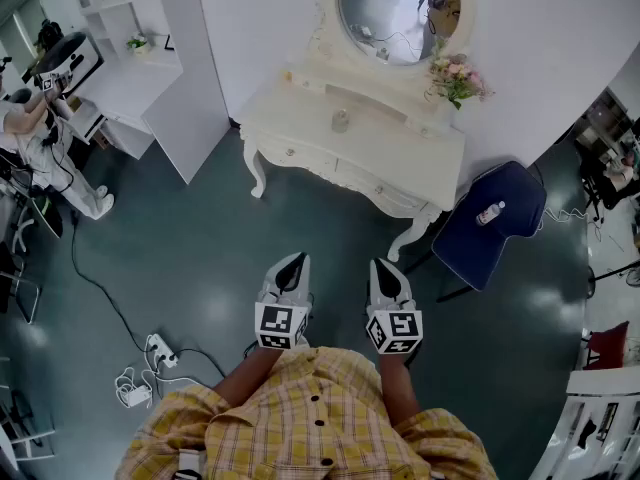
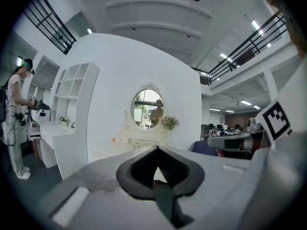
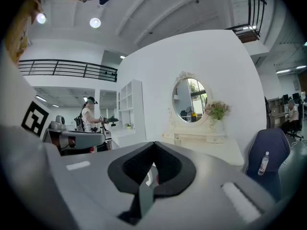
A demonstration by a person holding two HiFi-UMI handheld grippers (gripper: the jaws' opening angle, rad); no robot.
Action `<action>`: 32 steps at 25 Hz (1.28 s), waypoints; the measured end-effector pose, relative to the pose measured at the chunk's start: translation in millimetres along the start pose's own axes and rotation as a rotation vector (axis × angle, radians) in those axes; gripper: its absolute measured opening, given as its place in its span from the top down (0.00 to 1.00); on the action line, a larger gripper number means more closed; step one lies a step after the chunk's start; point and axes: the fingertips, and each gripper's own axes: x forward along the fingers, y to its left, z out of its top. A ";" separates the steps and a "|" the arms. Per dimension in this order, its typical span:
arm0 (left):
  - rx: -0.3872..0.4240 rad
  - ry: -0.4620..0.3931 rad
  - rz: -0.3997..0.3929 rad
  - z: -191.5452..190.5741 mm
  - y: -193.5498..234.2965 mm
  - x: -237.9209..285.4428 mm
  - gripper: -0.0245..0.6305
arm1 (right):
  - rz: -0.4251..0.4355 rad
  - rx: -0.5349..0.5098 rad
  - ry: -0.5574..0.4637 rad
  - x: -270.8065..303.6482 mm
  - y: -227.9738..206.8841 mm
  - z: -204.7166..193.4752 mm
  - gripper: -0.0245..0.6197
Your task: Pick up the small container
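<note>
The small container [image 1: 340,120] stands on top of a white vanity table [image 1: 300,118] with an oval mirror [image 1: 395,13], far ahead of me across the floor. In the left gripper view the container [image 2: 136,145] shows as a tiny shape on the tabletop; in the right gripper view the container [image 3: 177,140] is just as small. My left gripper [image 1: 297,259] and right gripper [image 1: 384,266] are held side by side in front of my body, pointing at the table. Both are shut with nothing between the jaws, and well short of the table.
A blue chair [image 1: 500,238] with a bottle [image 1: 490,213] on its seat stands right of the table. Flowers [image 1: 455,78] sit on the table's right end. A white shelf unit [image 1: 170,68], another person [image 1: 40,138] and floor cables with a power strip [image 1: 155,353] are at the left.
</note>
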 end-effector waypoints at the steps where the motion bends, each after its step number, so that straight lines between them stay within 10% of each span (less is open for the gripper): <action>1: 0.000 0.000 -0.003 -1.1 1.0 0.7 0.96 | -0.006 -0.002 0.001 1.5 -0.8 -1.4 0.96; 18: -0.017 0.073 -0.035 -29.2 25.5 27.8 0.96 | 0.030 0.028 0.015 46.9 7.3 -9.2 0.96; 32: 0.016 0.085 -0.070 5.7 84.0 194.5 0.96 | 0.041 0.058 0.016 208.2 -67.5 24.6 0.96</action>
